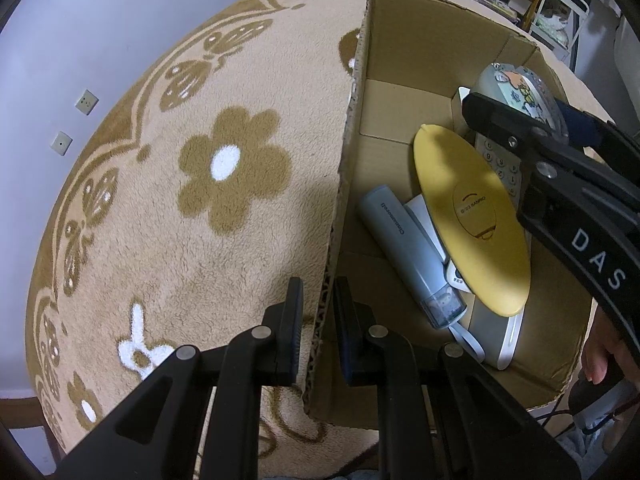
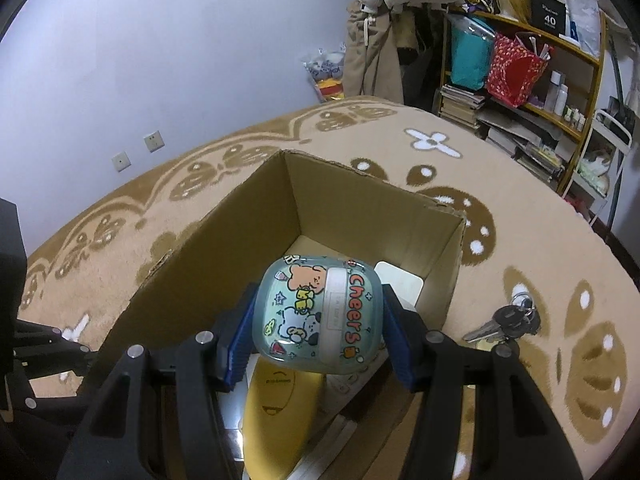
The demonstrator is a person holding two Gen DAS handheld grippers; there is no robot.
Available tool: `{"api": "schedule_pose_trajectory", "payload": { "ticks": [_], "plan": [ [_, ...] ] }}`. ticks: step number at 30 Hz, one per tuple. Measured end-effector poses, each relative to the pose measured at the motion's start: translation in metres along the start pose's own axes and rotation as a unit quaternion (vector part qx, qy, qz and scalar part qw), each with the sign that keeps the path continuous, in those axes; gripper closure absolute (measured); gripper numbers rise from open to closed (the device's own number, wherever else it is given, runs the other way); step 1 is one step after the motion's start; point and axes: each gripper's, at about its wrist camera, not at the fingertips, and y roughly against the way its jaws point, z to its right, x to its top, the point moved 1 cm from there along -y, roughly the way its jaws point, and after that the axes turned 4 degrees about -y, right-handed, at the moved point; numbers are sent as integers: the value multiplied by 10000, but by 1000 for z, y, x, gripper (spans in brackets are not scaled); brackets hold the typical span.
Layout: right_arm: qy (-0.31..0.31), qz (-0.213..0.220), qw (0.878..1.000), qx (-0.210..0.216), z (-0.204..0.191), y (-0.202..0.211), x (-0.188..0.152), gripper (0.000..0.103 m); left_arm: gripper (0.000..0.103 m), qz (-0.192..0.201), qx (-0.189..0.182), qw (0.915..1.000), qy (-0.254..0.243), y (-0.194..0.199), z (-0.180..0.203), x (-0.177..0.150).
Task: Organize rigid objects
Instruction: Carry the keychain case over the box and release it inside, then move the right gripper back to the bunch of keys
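Observation:
An open cardboard box (image 1: 404, 52) (image 2: 224, 232) stands on a tan flowered blanket. My left gripper (image 1: 318, 320) is shut on the box's near left wall. My right gripper (image 2: 320, 316) is shut on a teal cartoon case marked "Cheers" (image 2: 320, 312) and holds it above the box; the case also shows in the left wrist view (image 1: 520, 88). Inside the box lie a yellow oval object (image 1: 472, 220) (image 2: 280, 412), a grey-blue tube (image 1: 408, 252), a grey remote with keys (image 1: 500, 164) and a silver device (image 1: 496, 332).
A bunch of keys (image 2: 504, 322) lies on the blanket (image 1: 200, 160) to the right of the box. A cluttered shelf (image 2: 532, 80) and hanging clothes (image 2: 376, 40) stand at the back right. A lilac wall with sockets (image 2: 154, 141) is on the left.

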Motion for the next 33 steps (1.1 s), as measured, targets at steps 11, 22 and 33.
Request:
{"api": "schedule_pose_trajectory", "payload": {
  "ticks": [11, 22, 33],
  "plan": [
    [-45, 242, 9996, -131, 8, 10, 8, 39, 87, -7, 35, 10000, -16, 0, 0, 0],
    [-238, 923, 9916, -875, 47, 39, 25, 3, 87, 5, 74, 10000, -28, 0, 0, 0],
    [-1262, 691, 9810, -1301, 130, 27, 12, 2, 87, 2, 96, 10000, 16, 2, 0, 0]
  ]
}}
